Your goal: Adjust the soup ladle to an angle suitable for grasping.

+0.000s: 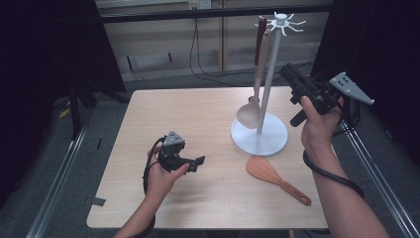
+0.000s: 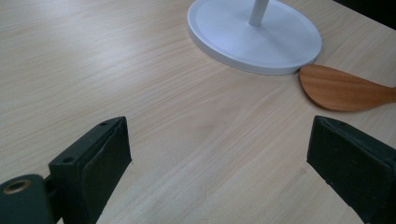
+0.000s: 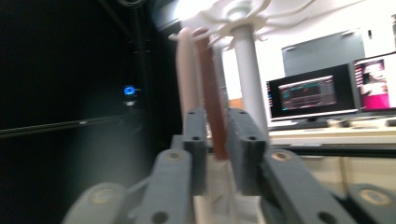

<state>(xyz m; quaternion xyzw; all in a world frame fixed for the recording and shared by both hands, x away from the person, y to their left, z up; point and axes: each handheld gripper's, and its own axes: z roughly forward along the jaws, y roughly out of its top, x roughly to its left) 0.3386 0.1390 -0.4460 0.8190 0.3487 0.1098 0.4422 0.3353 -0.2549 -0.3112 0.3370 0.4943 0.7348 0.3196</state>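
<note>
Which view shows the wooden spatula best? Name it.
The high view: the whole wooden spatula lies on the table beside the rack's base. The left gripper view catches its blade.

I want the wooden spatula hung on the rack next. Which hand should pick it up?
Left. The left gripper is low over the table, fingers open, facing the wooden spatula. The right gripper is raised at the rack.

Overhead cam fwd-down — stand (image 1: 259, 135) shared
</note>
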